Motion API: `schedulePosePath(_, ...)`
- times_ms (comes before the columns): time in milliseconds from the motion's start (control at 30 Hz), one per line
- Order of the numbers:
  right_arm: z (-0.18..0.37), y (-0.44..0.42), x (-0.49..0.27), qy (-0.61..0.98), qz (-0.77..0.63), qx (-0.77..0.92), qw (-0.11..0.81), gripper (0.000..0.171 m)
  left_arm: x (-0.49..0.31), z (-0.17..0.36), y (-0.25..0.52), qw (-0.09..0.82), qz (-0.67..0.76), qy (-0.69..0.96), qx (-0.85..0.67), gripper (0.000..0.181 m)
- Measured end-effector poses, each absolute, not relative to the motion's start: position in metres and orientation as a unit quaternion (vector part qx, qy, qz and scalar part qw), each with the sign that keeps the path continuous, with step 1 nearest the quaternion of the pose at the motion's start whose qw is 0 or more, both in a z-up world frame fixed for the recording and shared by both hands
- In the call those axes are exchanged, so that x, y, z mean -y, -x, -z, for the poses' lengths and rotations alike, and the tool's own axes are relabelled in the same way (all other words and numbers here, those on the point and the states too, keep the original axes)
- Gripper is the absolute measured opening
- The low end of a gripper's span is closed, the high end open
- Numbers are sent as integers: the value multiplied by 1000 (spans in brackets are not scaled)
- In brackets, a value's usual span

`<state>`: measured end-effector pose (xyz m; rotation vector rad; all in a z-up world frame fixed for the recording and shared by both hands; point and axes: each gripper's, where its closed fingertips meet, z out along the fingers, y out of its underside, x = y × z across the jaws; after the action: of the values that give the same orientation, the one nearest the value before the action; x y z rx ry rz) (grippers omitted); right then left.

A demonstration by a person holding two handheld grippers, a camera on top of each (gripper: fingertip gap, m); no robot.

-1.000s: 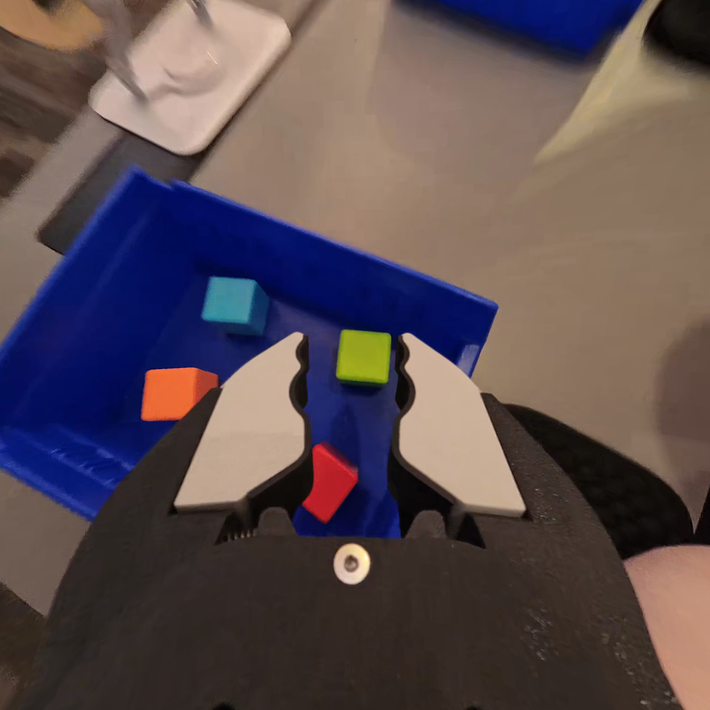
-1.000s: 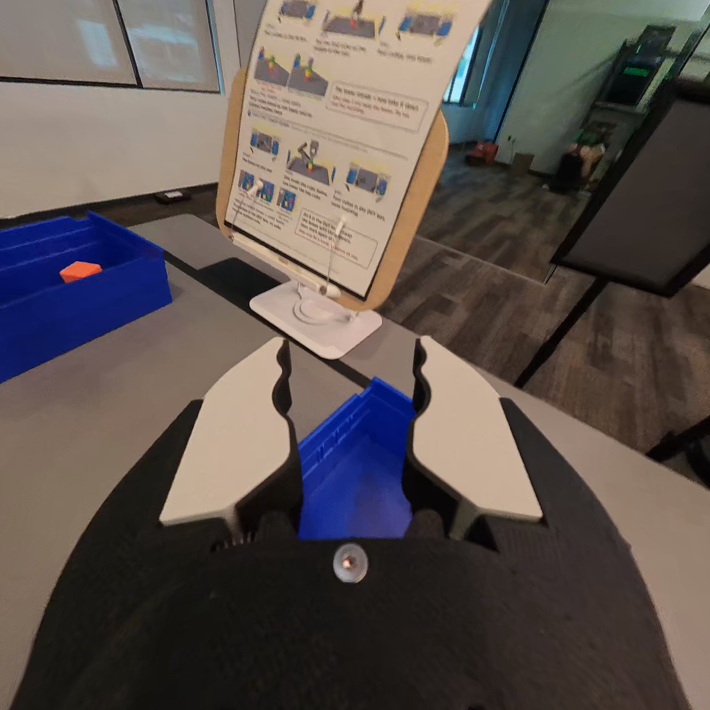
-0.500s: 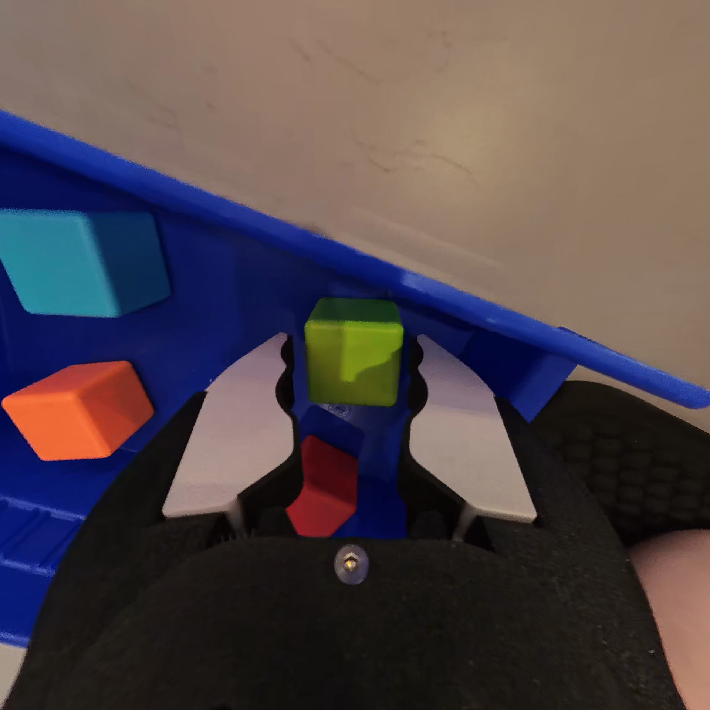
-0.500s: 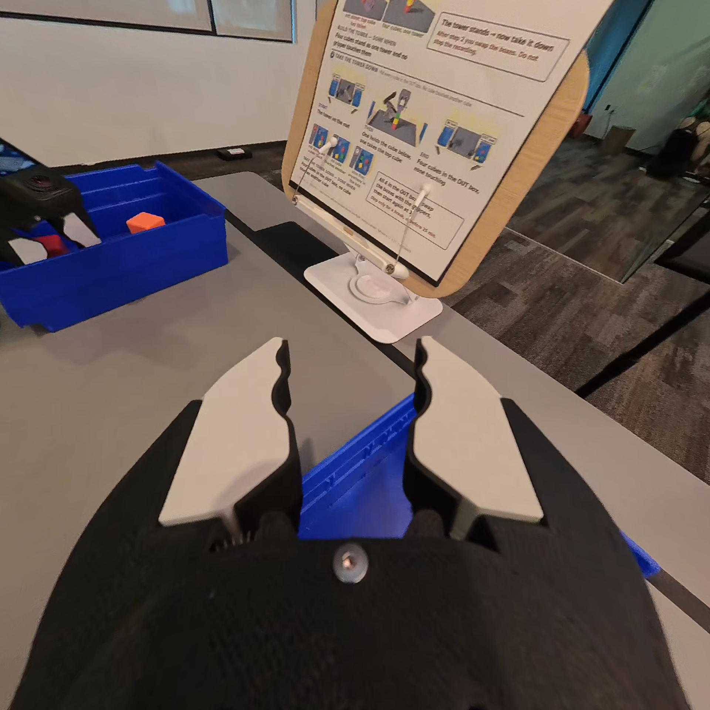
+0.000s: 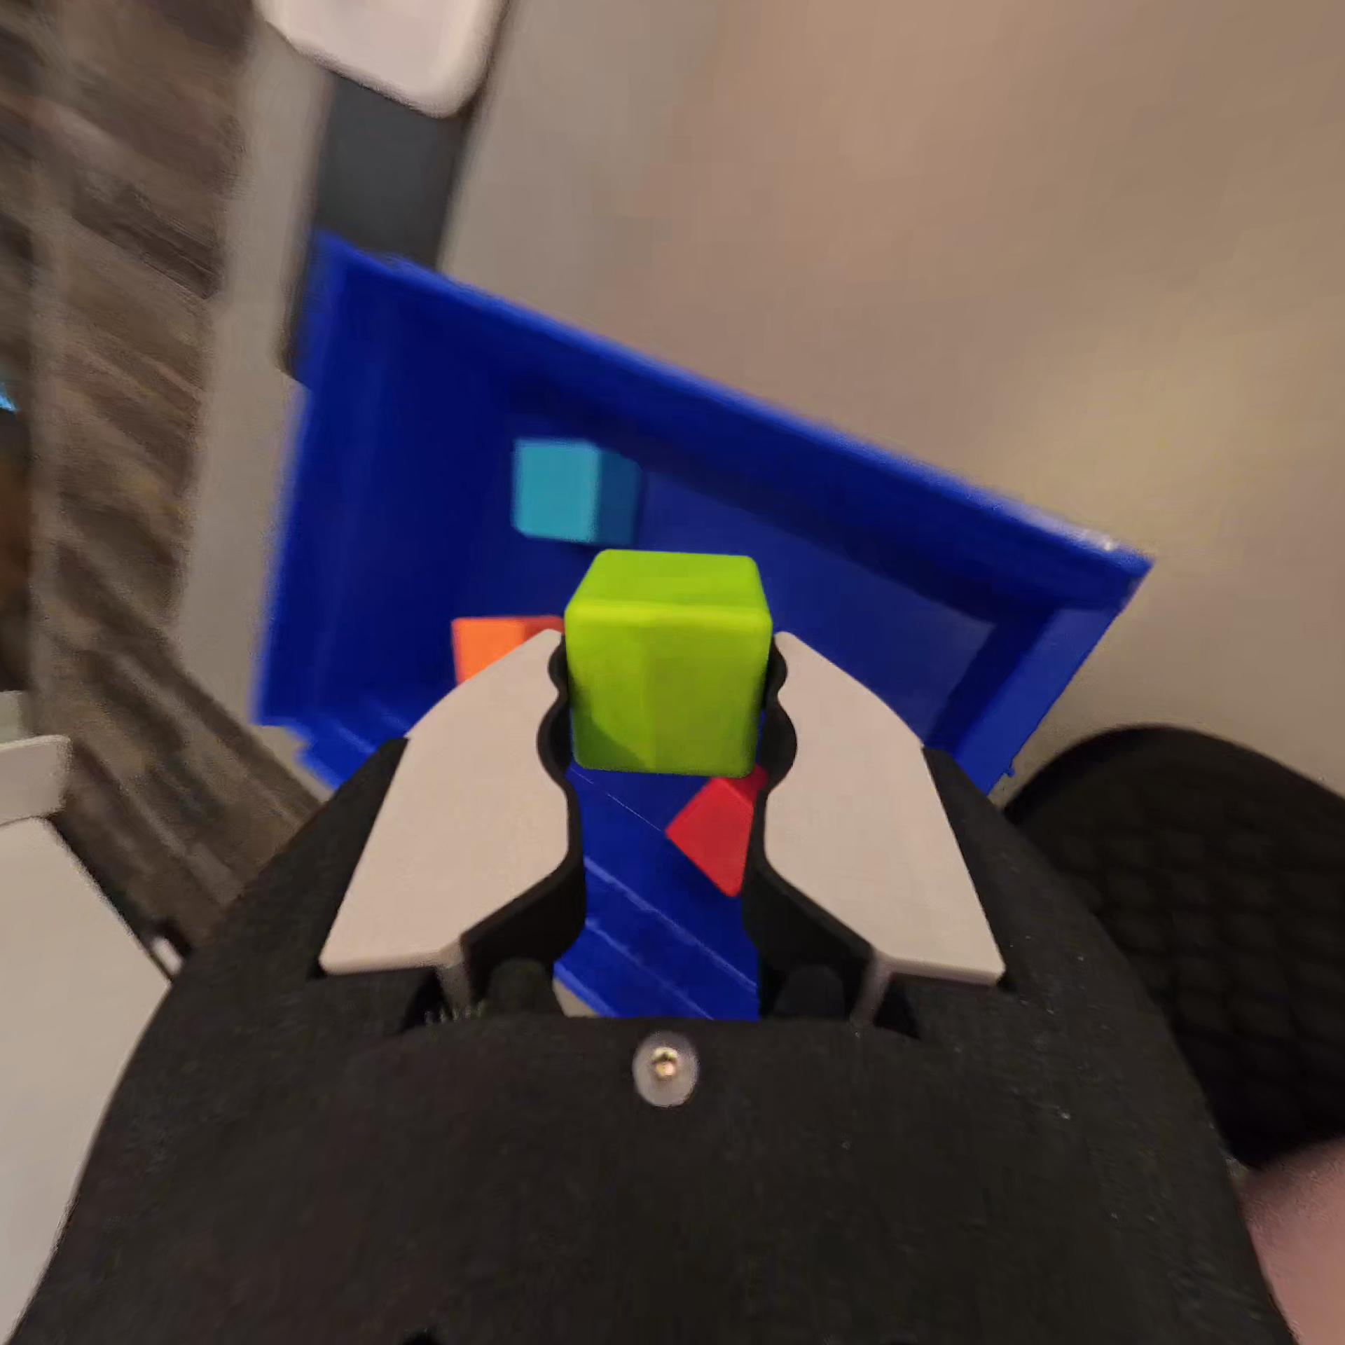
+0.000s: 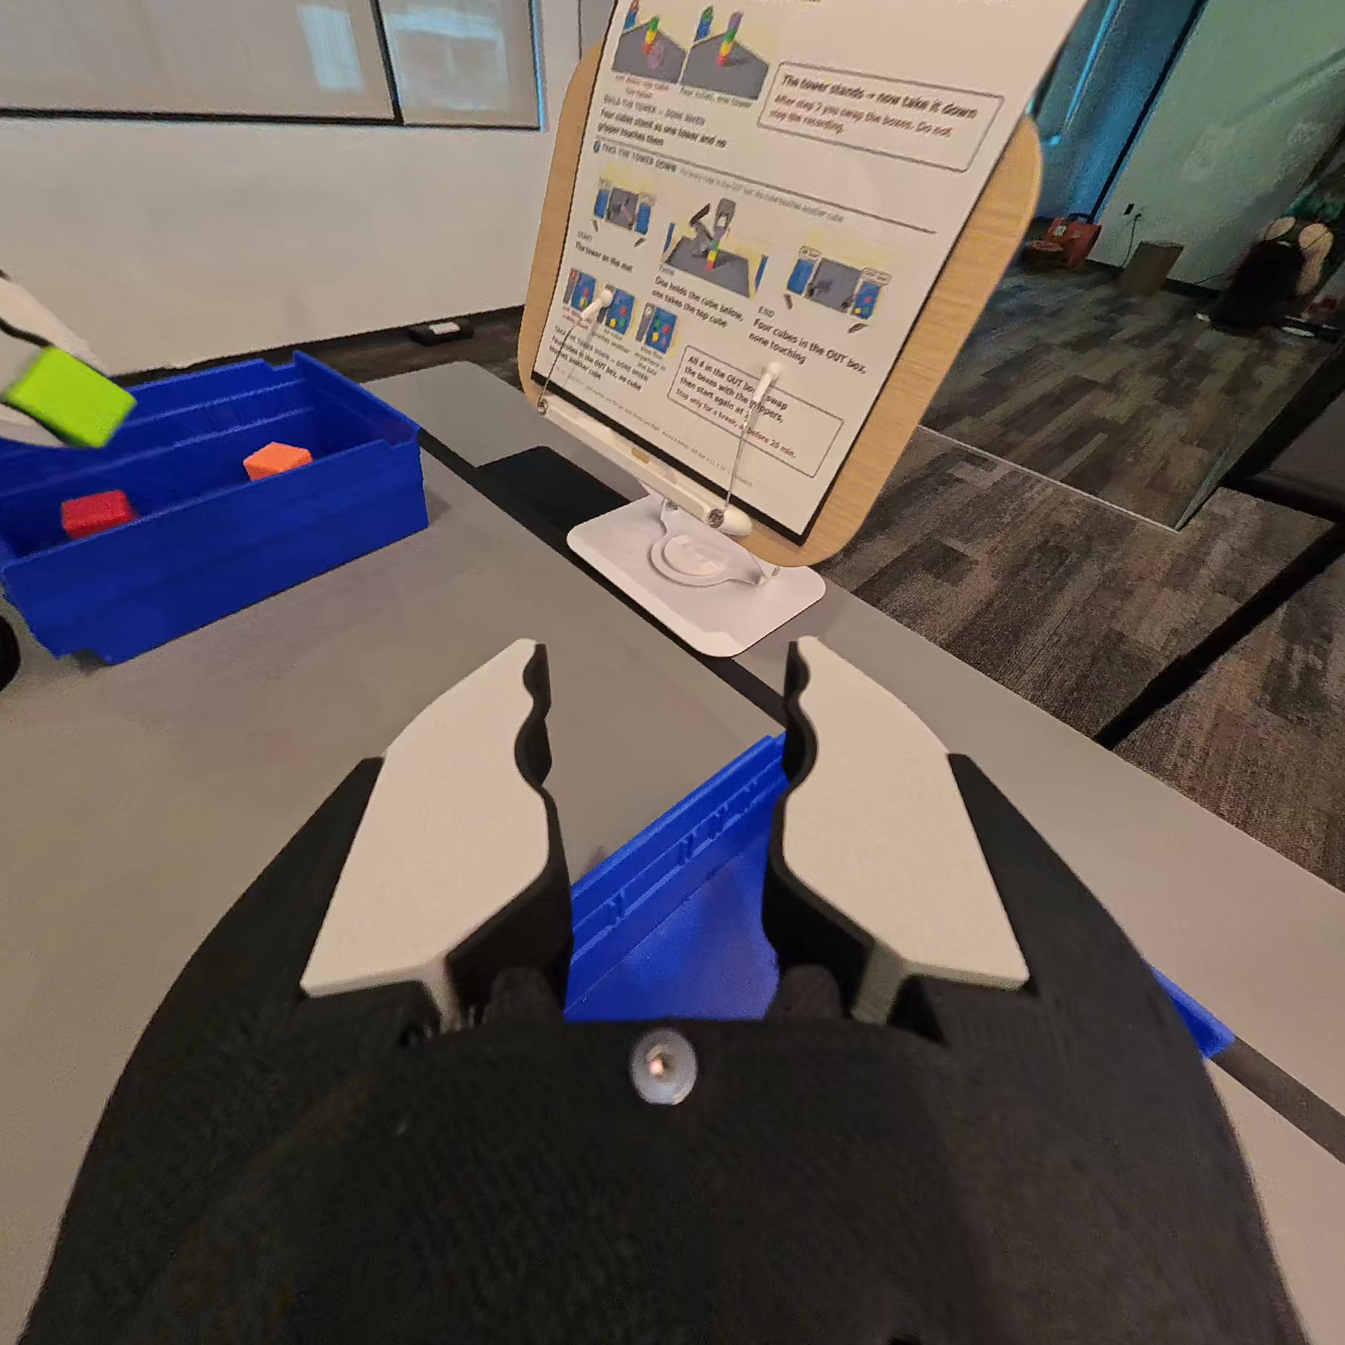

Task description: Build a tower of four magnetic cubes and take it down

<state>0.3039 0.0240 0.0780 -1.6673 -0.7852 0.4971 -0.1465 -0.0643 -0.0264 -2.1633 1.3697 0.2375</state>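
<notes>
Currently left hand-held gripper clamps green cube above blue bin; right hand-held gripper gapes, empty; set cube flat on surface.

I see my right tool gaping, nothing in it, above a blue bin | far left of the instruction stand: second blue bin with red cube, orange cube | green cube held above that bin | grey bench

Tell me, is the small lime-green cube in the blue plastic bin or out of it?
Out. The left gripper holds the small lime-green cube above the blue plastic bin; its fingers press both sides.
</notes>
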Motion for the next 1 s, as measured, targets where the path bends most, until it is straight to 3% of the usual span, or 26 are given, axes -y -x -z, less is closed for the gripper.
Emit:
schedulePosePath(100,-83,-314,-26,711,-222,317,587,61,73,-29,98,410,-59,741,-528,49)
schedulePosePath(167,-84,-318,-27,712,-235,305,587,61,92,-37,45,429,13,688,-586,49)
schedulePosePath(400,-85,-328,-24,715,-251,292,584,60,78,38,-77,278,50,664,-692,49)
schedulePosePath(600,-91,-337,-20,709,-262,285,590,60,47,114,-102,149,11,698,-701,49)
schedulePosePath(1000,-93,-340,-14,708,-303,282,572,57,36,148,-109,83,1,704,-706,49)
